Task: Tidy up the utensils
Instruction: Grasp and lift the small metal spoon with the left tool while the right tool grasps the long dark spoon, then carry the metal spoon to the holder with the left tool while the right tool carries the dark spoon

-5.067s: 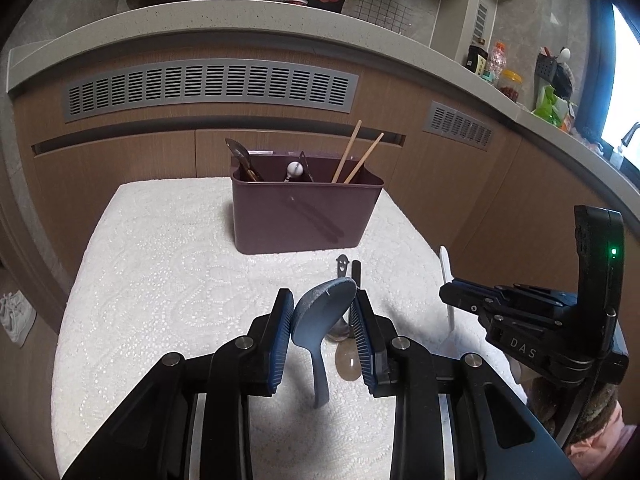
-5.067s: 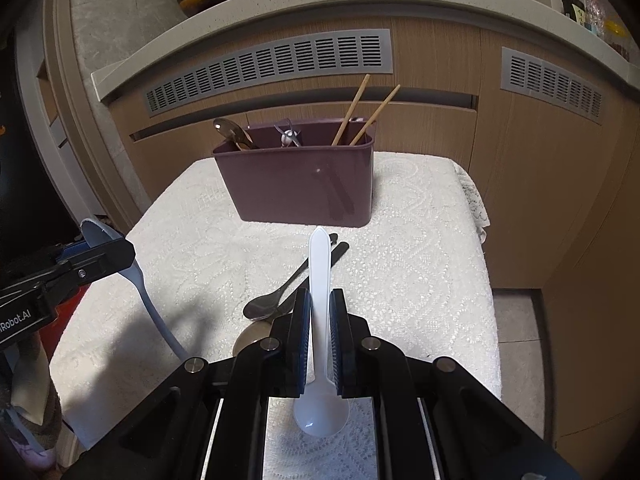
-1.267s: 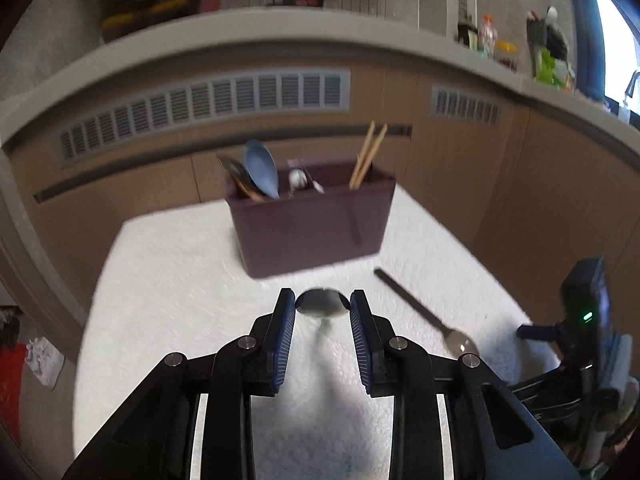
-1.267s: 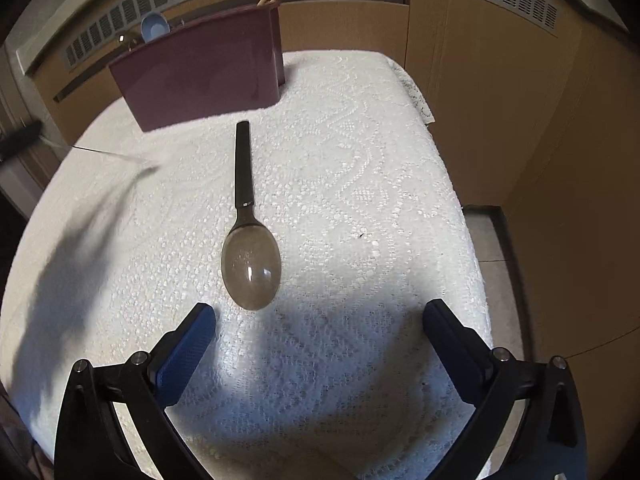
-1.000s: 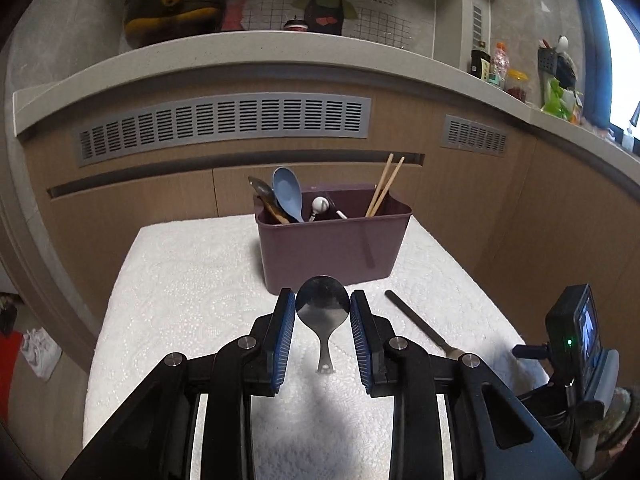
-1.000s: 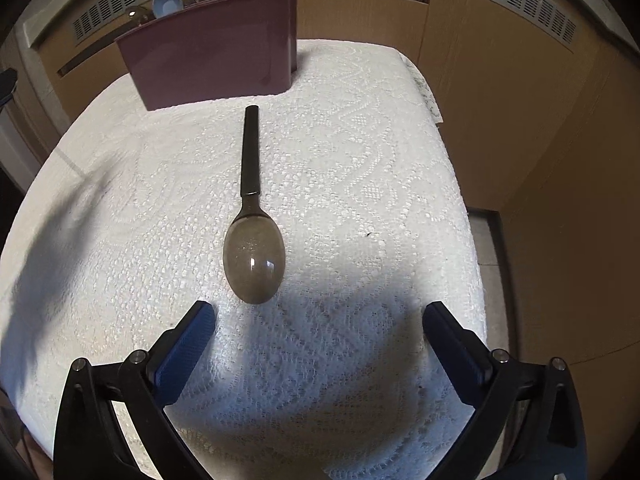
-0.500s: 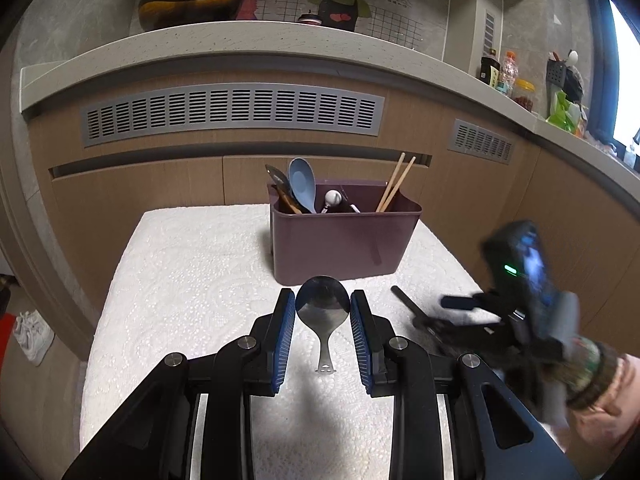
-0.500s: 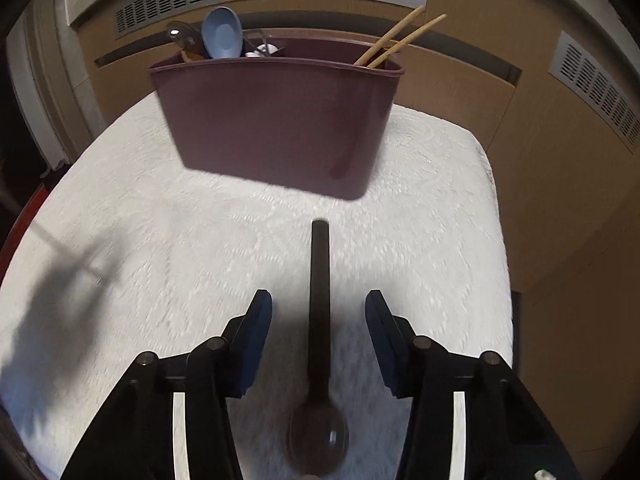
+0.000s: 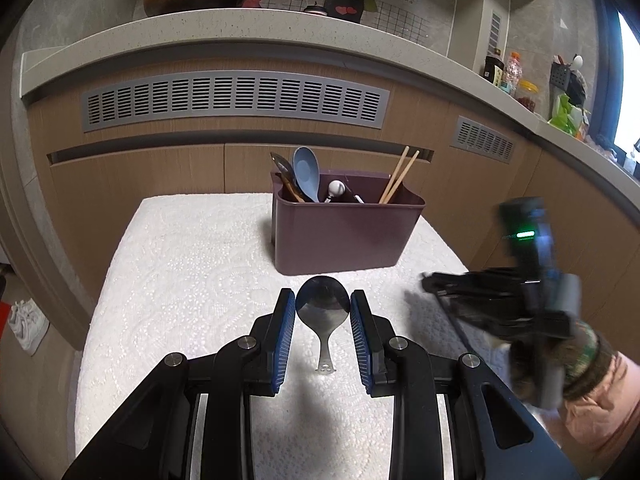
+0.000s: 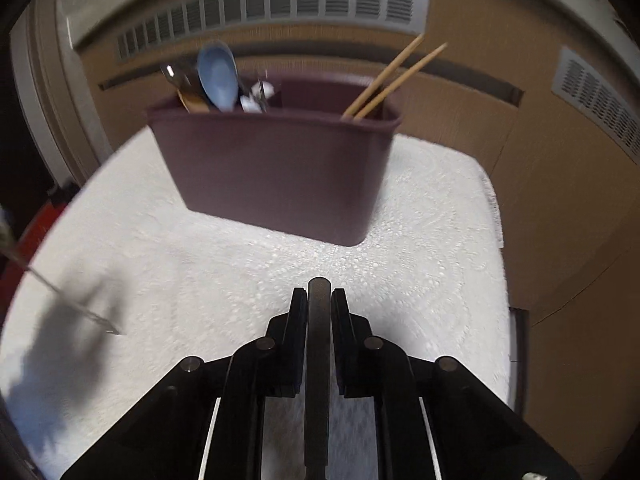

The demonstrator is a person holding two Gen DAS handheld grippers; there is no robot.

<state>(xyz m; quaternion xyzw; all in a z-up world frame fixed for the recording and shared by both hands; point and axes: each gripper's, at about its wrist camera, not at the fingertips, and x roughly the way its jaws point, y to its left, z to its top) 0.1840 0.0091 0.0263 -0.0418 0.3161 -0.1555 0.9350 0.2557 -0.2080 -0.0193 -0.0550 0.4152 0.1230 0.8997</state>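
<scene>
We note the left gripper (image 9: 322, 312): black linkage arms, silver round screws, ribbed blue pads (image 9: 285, 330). The right gripper (image 10: 319, 308) is black with matching screws and a green indicator light. Its wrist shows a camouflage-pattern cuff and pink sleeve.

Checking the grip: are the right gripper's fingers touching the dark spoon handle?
Touching. The right wrist view shows both fingers pressed against the dark spoon handle, no gap.
</scene>
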